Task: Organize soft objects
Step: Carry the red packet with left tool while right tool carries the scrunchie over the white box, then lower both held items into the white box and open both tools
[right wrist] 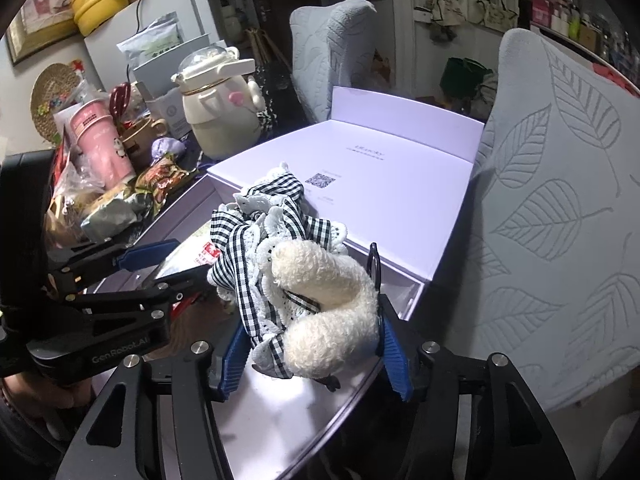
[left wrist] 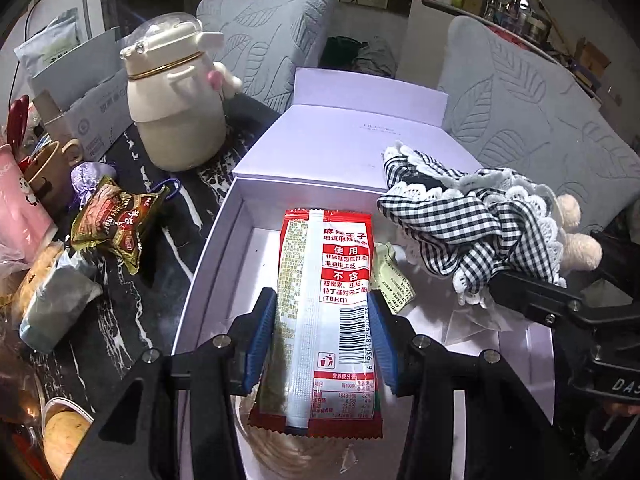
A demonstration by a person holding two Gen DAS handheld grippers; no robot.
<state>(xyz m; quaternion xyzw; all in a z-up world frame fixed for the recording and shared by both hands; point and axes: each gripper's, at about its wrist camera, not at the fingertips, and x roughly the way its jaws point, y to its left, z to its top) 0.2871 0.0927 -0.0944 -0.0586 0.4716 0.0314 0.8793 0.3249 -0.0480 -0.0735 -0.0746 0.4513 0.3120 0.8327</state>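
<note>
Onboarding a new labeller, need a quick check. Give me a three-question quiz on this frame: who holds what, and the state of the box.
1. True or false: the red snack packet is clamped between the jaws of the left gripper.
2. What sits between the jaws of the right gripper? A) a plush toy in a checked dress B) a folded towel C) a sponge
3. Fill in: the lid of the white box is ___ (open/closed).

Key: 1 true; 2 A; 3 open.
</note>
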